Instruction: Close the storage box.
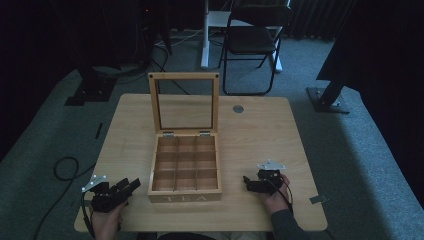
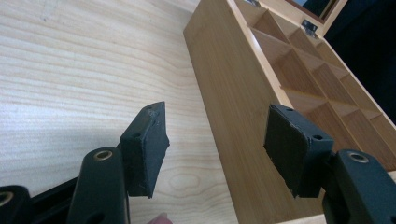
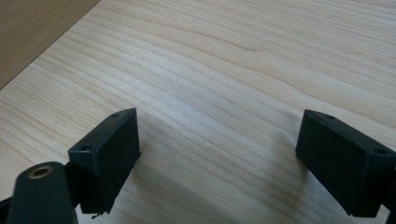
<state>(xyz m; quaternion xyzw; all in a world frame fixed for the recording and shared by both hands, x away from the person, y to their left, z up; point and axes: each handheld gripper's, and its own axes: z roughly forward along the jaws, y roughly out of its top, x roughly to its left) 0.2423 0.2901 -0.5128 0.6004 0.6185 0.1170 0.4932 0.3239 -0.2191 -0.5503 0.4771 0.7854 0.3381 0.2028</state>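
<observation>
My left black two-jaw gripper (image 1: 131, 185) sits at the table's near-left, jaws wide and empty, just beside the open wooden nine-compartment tea box (image 1: 184, 192) at the near centre. My right black gripper (image 1: 248, 182), near-right, gapes wide over bare light wooden table (image 1: 260, 130).

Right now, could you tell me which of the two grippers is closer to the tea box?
The left gripper, just beside the tea box at its left front corner; the right gripper sits farther off.
</observation>
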